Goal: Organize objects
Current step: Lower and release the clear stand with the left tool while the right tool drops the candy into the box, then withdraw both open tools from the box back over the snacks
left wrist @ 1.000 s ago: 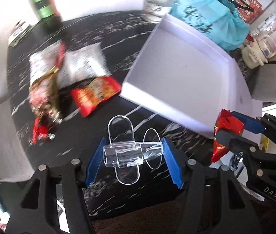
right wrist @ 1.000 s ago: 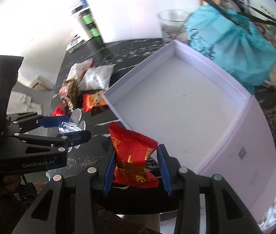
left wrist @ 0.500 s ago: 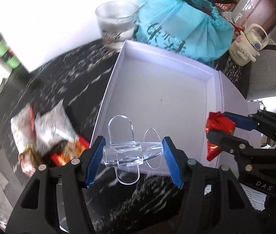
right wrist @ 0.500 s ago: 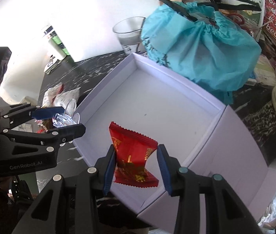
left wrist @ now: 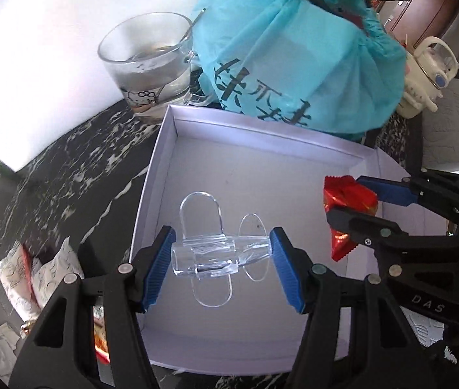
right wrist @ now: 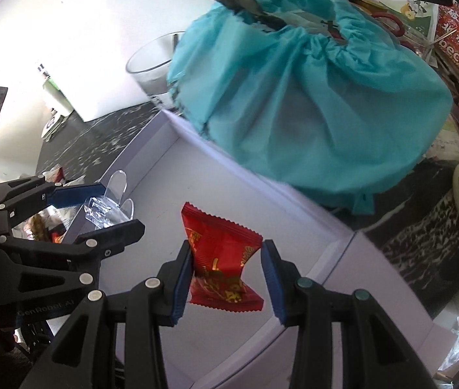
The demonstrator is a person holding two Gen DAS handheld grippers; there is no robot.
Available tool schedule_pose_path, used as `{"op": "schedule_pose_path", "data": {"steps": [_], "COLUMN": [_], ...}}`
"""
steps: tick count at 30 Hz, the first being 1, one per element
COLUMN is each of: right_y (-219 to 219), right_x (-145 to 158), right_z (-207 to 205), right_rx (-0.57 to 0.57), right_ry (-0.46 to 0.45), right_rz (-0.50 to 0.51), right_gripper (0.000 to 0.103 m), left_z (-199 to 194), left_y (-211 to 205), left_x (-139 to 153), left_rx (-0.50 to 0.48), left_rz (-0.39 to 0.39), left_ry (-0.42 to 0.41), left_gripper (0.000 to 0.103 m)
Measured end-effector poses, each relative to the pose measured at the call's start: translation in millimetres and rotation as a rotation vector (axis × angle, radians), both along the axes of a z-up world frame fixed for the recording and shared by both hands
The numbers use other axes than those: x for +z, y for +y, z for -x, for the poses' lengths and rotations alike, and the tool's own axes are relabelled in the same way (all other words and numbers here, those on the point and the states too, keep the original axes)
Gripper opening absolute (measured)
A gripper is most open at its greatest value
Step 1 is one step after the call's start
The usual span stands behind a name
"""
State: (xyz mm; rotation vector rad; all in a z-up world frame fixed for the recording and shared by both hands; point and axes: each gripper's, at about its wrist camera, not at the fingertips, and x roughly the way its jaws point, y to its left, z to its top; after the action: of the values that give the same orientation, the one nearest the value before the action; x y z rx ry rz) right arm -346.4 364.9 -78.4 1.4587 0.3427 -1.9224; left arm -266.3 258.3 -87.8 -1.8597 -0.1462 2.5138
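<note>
Left gripper (left wrist: 223, 261): the blue-padded fingers are clamped end to end on a clear rigid plastic clip-like piece (left wrist: 211, 254), held above the floor of the shallow white cardboard box (left wrist: 261, 178). The piece is judged light, stiff and slick; its tubular body is the soundest place to be gripped, the thin rounded tabs the weakest. Right gripper (right wrist: 227, 278): the fingers are pinched on the waist of a red crinkled foil snack packet (right wrist: 221, 259), also held over the box. The packet is judged light, soft and crushable, so a gentle mid-body hold is advised.
</note>
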Motion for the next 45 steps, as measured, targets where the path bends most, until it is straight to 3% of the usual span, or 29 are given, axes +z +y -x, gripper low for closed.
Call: {"op": "schedule_pose_path", "data": {"steps": [19,24,31,45], "right_y": [-2,7,19,58], "right_x": [-24,-17,4,47], "right_z": [14,10,-1,-37], "right_rx": [-0.037,-0.051,-0.072,-0.187], "right_ry": [-0.028,-0.007,0.035,0.096], "right_rz": [-0.04,-0.041,-0.03,-0.025], "right_gripper": [0.046,0.056,0.056,0.06], "left_z": [18,14,5,-19], "left_y": [3,5,5,11], "left_x": [-27,-26,-10,35], "left_rx": [-0.013,0.015,0.043,0.008], "left_rz": [0.023,0.03,0.053,0.042], "left_ry": [-0.06,-0.08,-0.065,0.024], "left_gripper": [0.059,0.06,0.069,0.071]}}
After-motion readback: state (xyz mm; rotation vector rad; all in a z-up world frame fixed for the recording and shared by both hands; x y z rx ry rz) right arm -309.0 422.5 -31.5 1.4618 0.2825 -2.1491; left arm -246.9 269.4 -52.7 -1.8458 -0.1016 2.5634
